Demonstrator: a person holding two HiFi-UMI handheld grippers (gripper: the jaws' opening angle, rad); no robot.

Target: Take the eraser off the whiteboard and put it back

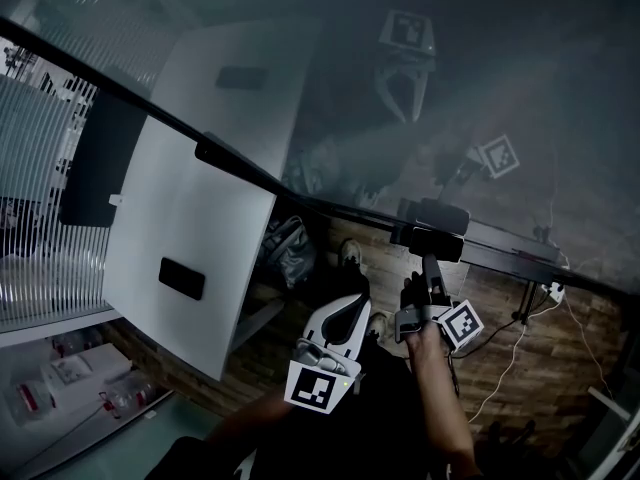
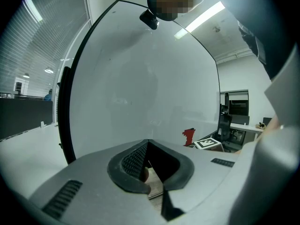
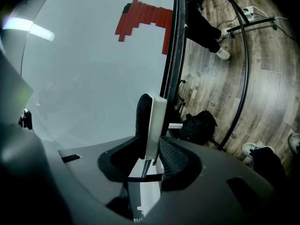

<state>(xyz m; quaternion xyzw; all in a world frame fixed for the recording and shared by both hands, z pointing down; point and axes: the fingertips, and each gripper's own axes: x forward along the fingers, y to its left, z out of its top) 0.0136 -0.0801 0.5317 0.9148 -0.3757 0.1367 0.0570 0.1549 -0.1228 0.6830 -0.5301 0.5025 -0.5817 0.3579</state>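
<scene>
The eraser (image 3: 150, 121), black felt on a white back, stands on edge between the jaws of my right gripper (image 3: 149, 148). The right pad lies against its white side; a dark gap shows on the felt side. In the head view the eraser (image 1: 432, 242) sits at the lower frame of the glass whiteboard (image 1: 480, 88), with the right gripper (image 1: 430, 270) just beneath it. The whiteboard (image 3: 93, 78) bears a red marking (image 3: 145, 18). My left gripper (image 1: 345, 313) hangs lower and to the left, away from the board, its jaws (image 2: 148, 144) meeting with nothing between them.
A white panel (image 1: 190, 228) with a black block (image 1: 181, 278) stands at the left. A dark backpack (image 1: 288, 248) lies on the wooden floor below the board. Cables (image 1: 510, 358) run across the floor at the right. A black curved stand tube (image 3: 243, 78) arcs beside the board.
</scene>
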